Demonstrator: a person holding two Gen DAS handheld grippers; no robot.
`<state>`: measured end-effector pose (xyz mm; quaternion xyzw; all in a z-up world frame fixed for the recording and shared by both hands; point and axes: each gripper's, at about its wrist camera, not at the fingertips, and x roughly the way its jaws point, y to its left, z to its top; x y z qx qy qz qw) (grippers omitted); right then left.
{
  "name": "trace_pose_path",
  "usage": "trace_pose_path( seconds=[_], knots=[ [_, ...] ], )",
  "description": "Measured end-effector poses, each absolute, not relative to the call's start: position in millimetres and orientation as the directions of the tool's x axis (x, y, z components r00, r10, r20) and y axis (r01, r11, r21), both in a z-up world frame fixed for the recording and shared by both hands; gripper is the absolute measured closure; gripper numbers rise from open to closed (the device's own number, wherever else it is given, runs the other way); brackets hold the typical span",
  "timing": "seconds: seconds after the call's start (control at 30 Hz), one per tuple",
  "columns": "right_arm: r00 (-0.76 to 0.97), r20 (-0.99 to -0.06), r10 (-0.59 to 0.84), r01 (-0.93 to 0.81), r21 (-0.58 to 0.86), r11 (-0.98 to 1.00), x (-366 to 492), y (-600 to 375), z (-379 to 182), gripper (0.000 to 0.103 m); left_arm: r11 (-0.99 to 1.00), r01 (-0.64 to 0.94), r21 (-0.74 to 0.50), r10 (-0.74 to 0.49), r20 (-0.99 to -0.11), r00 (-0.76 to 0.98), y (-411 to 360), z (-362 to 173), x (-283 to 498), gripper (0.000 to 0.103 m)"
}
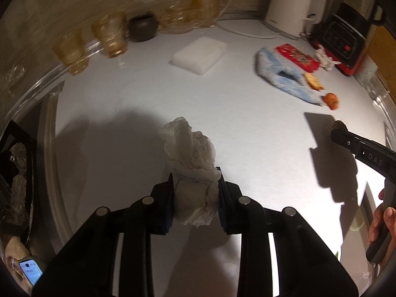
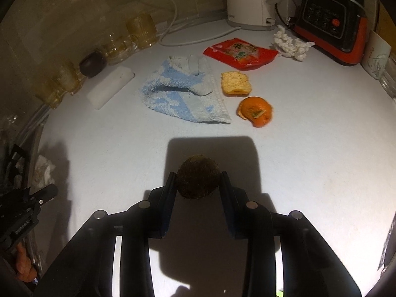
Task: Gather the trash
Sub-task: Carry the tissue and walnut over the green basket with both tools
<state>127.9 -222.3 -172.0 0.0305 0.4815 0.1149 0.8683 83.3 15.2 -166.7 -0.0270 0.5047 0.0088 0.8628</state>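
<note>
L gripper (image 1: 195, 198) clamped on crumpled white tissue (image 1: 190, 158), pads pressing both sides, wad sticking up past the tips, held above white counter (image 1: 138, 104) near its shadow. R gripper (image 2: 198, 185) closed on round brown fuzzy item (image 2: 197, 180), looks like a kiwi or husk, can't tell which; pinched between both pads, over own dark shadow on counter.

Still lying on counter, far side: orange peel (image 2: 256, 112) just R of blue-white towel (image 2: 183, 91); yellow cracker-like piece (image 2: 236, 84) between peel and red snack wrapper (image 2: 241, 53); white twisted paper wad (image 2: 290, 43) R of wrapper, just beside red-black appliance (image 2: 331, 22). White kettle (image 2: 250, 0) far centre, cord trailing L. White block (image 2: 110, 86) L of towel. Amber glasses (image 1: 109, 34) and dark small pot (image 1: 143, 27) along far-L wall.

Near-L edge in L wrist view: dark bin or bag opening w/ crumpled stuff inside (image 1: 17, 173), contents unclear; phone w/ lit screen (image 1: 31, 271) below it. Hand (image 1: 382, 225) on R gripper's handle at R edge.
</note>
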Motion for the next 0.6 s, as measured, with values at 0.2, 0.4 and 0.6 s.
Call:
trace_pose_path(
  seconds=[0.2,0.4,0.6],
  knots=[
    [0.529,-0.819,0.221,-0.148,0.168,0.975,76,-257,-148,0.068,0.994,0.077,-0.071,-0.1,-0.86,0.5,-37,-152,63,0.075],
    [0.537,-0.825,0.176,-0.107,0.14,0.984,5,-298,-137,0.067,0.971,0.22,-0.093,-0.191,-0.855,0.481,-110,-146,23,0.075],
    [0.52,-0.843,0.139,-0.067,0.122,0.99,-59,-332,-146,0.067,0.936,0.336,-0.1,-0.245,-0.872,0.424,-173,-155,-21,0.075]
  ],
)
